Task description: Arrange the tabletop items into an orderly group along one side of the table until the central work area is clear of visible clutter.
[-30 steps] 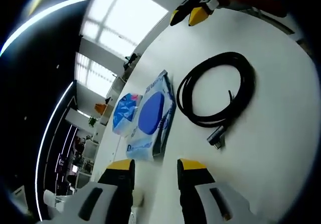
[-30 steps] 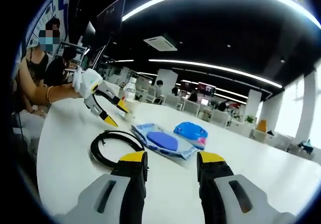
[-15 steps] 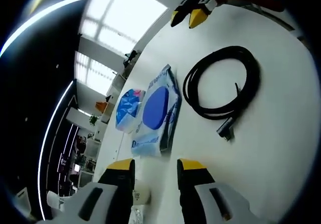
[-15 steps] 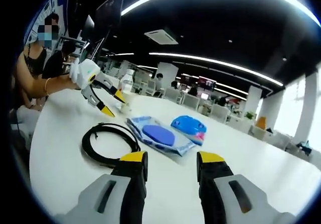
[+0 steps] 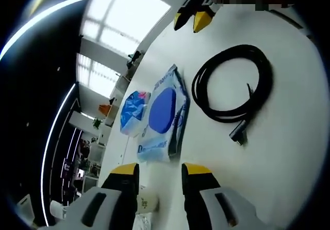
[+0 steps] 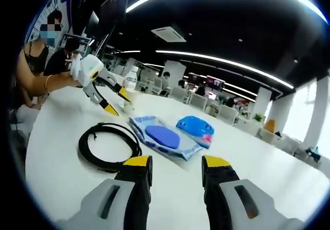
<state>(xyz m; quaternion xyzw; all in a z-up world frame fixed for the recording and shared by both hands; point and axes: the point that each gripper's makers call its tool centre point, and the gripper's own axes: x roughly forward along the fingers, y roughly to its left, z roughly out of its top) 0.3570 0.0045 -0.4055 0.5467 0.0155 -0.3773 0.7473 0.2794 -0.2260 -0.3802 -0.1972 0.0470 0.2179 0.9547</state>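
both grippers [image 5: 157, 170] [image 6: 175, 163] wide open and empty; approach the coiled black cable [image 6: 105, 145] low, pinching several loops together.

A black cable [image 5: 233, 88] [image 6: 105, 145] lies coiled in a loose ring on the white table [image 5: 289, 152] [image 6: 56, 168], one end with its grey plug sticking out of the coil. Just beside it lies a flat pale-blue packet [image 5: 164, 114] [image 6: 162, 138] with a dark blue oval on its face — and touching that packet's far edge is a smaller, puffier bright-blue pack [image 5: 132, 112] [image 6: 195, 130] with a pink patch. A small white bottle [image 6: 130, 93] stands upright further along the table
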